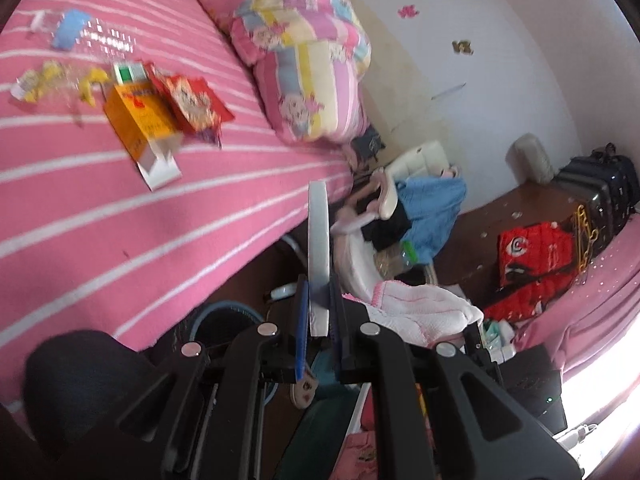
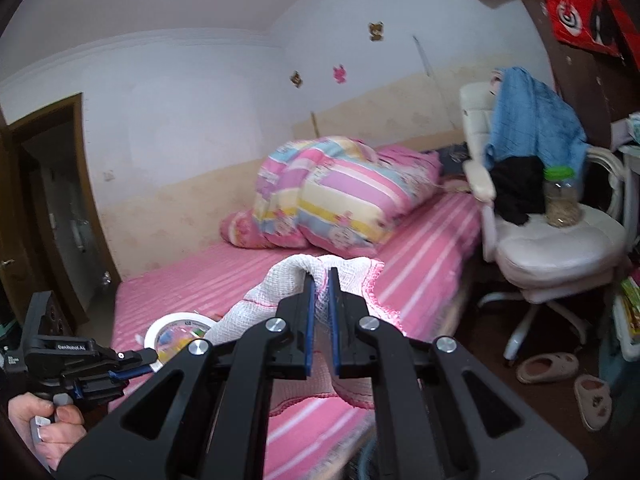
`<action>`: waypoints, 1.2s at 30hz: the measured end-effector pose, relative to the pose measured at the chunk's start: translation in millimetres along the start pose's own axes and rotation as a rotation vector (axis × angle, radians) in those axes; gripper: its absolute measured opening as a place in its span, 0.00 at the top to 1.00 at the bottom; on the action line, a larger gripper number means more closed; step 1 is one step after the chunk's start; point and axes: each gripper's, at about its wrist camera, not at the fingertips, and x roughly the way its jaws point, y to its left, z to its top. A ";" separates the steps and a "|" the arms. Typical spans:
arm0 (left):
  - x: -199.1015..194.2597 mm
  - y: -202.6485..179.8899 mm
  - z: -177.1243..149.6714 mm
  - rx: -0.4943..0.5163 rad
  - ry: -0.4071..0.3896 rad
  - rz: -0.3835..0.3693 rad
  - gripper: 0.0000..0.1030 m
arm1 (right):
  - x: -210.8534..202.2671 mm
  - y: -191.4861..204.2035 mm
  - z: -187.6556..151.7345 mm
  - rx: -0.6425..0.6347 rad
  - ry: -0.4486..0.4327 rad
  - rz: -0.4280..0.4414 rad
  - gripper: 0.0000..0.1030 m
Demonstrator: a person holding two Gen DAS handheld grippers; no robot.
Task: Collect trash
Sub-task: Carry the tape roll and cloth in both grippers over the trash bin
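Note:
My left gripper (image 1: 319, 280) is shut on the rim of a white paper plate (image 1: 319, 240), held edge-on past the bed's side; the plate also shows face-on in the right wrist view (image 2: 176, 332). My right gripper (image 2: 321, 276) is shut on a white cloth with pink trim (image 2: 280, 280), held over the bed; the cloth also shows in the left wrist view (image 1: 420, 308). Trash lies on the pink striped bed (image 1: 120, 220): an orange box (image 1: 140, 124), a red snack packet (image 1: 192, 104), yellow wrappers (image 1: 52, 80), a blue wrapper (image 1: 68, 30) and clear plastic.
A folded colourful quilt (image 2: 340, 196) lies at the bed's head. A white chair (image 2: 560, 240) with blue and black clothes and a jar (image 2: 562, 196) stands beside the bed. Slippers (image 2: 548, 366) lie on the floor. A round bin rim (image 1: 224, 312) shows below the bed edge.

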 end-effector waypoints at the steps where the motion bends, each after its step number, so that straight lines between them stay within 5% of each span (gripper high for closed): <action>1: 8.3 0.4 -2.8 0.001 0.017 0.007 0.91 | 0.2 -8.0 -4.4 0.003 0.010 -0.014 0.93; 17: 152.4 11.7 -48.4 0.087 0.302 0.127 0.91 | 35.8 -97.9 -74.2 0.064 0.208 -0.163 0.93; 36: 298.1 68.2 -90.4 0.120 0.664 0.315 0.91 | 103.0 -151.1 -172.4 0.126 0.497 -0.263 0.93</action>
